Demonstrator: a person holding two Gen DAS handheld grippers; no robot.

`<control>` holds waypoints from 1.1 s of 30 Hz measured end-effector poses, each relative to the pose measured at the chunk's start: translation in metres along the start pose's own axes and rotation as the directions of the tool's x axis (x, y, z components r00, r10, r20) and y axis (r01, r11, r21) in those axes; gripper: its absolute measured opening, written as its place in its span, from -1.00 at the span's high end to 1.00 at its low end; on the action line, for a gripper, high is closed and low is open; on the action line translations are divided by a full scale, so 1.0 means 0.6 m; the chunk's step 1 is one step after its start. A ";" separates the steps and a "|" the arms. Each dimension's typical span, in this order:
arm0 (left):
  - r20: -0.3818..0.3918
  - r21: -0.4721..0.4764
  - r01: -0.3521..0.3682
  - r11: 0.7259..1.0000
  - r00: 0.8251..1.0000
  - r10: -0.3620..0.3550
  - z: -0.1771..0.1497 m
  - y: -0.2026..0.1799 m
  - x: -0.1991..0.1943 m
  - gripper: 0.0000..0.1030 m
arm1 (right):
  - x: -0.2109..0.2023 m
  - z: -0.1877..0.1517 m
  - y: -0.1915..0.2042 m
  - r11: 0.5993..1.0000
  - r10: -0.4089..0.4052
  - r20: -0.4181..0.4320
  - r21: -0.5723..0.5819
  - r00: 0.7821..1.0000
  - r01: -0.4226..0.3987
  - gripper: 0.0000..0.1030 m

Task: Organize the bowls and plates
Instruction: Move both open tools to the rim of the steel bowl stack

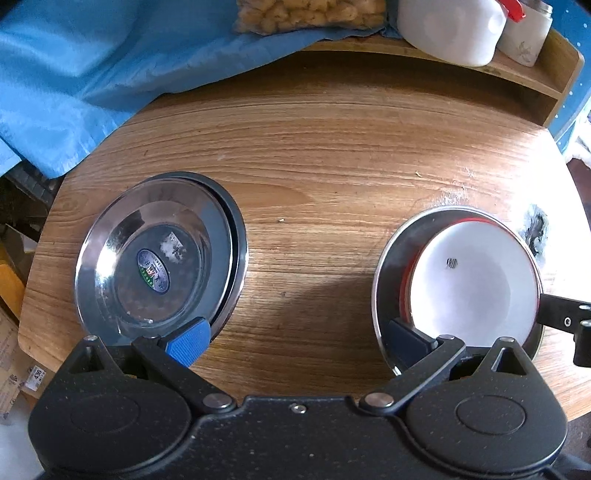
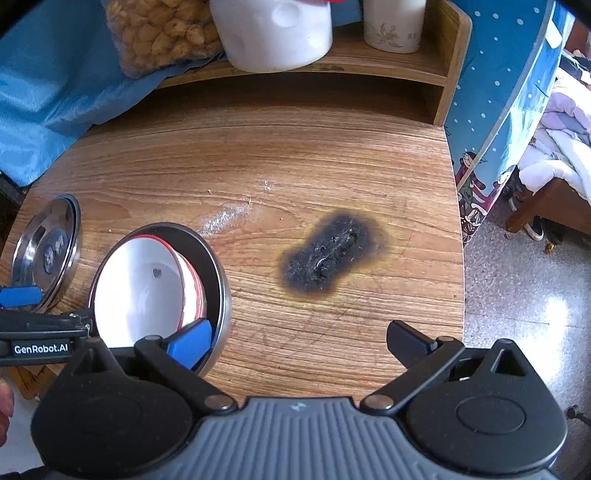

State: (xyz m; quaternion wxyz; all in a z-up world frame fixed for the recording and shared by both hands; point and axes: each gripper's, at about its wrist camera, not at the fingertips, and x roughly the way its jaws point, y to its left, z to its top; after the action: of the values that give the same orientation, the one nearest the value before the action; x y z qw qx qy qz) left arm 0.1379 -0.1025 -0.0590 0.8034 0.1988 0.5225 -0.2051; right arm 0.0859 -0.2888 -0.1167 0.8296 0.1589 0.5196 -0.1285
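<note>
Two stacked steel plates [image 1: 122, 221] lie at the table's left, the top one bearing an oval sticker. At the right a steel bowl [image 1: 391, 266] holds a white bowl with a red rim [image 1: 476, 288], tilted inside it. My left gripper [image 1: 297, 341] is open over bare wood between them, its blue pad by the plates' near edge and its other finger at the steel bowl's near rim. My right gripper [image 2: 299, 341] is open too, its blue pad over the steel bowl's [image 2: 221, 295] near edge beside the white bowl [image 2: 140, 288]. The plates [image 2: 48, 251] show at far left.
A charred burn mark [image 2: 328, 258] scars the wooden table [image 2: 295, 166] right of the bowls. At the back, a raised shelf [image 2: 369, 62] carries a white jug [image 2: 273, 33], a jar [image 2: 391, 26] and a bag of nuts [image 2: 159, 33]. Blue cloth [image 1: 74, 74] drapes the back left.
</note>
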 end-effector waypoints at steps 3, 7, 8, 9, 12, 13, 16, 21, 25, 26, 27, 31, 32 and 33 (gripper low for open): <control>-0.003 0.003 0.003 1.000 1.000 -0.003 0.001 0.001 0.002 -0.98 | 0.003 0.001 0.003 1.000 -0.008 -0.009 -0.012 1.000 0.008 -0.99; 0.001 0.008 0.002 1.000 1.000 -0.002 0.001 0.000 0.002 -0.98 | 0.010 0.002 0.007 1.000 -0.014 -0.022 -0.021 1.000 0.013 -0.99; 0.002 0.007 0.002 1.000 1.000 -0.002 0.001 -0.001 0.002 -0.98 | 0.011 0.001 0.009 1.000 -0.016 -0.024 -0.024 1.000 0.015 -0.99; 0.003 0.006 0.002 1.000 1.000 -0.002 0.001 -0.001 0.004 -0.98 | 0.013 0.001 0.011 0.999 -0.018 -0.027 -0.028 0.999 0.017 -0.99; 0.005 0.009 0.001 1.000 1.000 -0.001 0.002 -0.001 0.004 -0.98 | 0.016 0.002 0.014 0.999 -0.024 -0.032 -0.043 0.999 0.023 -0.99; 0.005 0.011 0.001 1.000 1.000 -0.001 0.003 -0.002 0.005 -0.98 | 0.016 0.002 0.014 0.999 -0.026 -0.032 -0.046 0.999 0.024 -0.99; 0.005 0.011 0.001 1.000 1.000 -0.001 0.004 -0.002 0.005 -0.98 | 0.017 0.004 0.015 0.998 -0.030 -0.030 -0.056 0.999 0.029 -0.99; -0.001 0.004 0.014 1.000 1.000 -0.014 0.006 0.000 0.010 -0.98 | 0.022 0.005 0.016 0.998 -0.036 -0.036 -0.059 0.999 0.034 -0.99; -0.012 0.000 0.018 1.000 1.000 -0.018 0.009 -0.001 0.016 -0.99 | 0.024 0.006 0.015 0.998 -0.034 -0.041 -0.055 0.999 0.031 -0.99; -0.014 -0.003 0.020 1.000 1.000 -0.020 0.009 -0.001 0.017 -0.99 | 0.024 0.005 0.015 0.998 -0.032 -0.042 -0.053 0.999 0.030 -0.99; -0.016 -0.007 0.023 1.000 1.000 -0.023 0.009 -0.001 0.019 -0.99 | 0.024 0.006 0.014 0.998 -0.031 -0.043 -0.052 0.999 0.029 -0.99; -0.017 -0.013 0.031 0.999 0.999 -0.032 0.009 -0.001 0.021 -0.99 | 0.025 0.007 0.012 0.998 -0.035 -0.044 -0.055 0.998 0.033 -0.99; -0.016 -0.013 0.031 0.999 0.999 -0.031 0.009 -0.002 0.021 -0.99 | 0.025 0.007 0.011 0.998 -0.036 -0.044 -0.055 0.998 0.033 -0.99; -0.016 -0.013 0.031 0.999 0.999 -0.032 0.009 -0.003 0.021 -0.99 | 0.025 0.008 0.011 0.998 -0.035 -0.044 -0.055 0.998 0.033 -0.99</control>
State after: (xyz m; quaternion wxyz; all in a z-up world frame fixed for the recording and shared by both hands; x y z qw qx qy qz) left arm 0.1456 -0.1080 -0.0688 0.7972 0.1871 0.5332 -0.2127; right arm 0.0986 -0.2851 -0.1275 0.8195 0.1303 0.5439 -0.1249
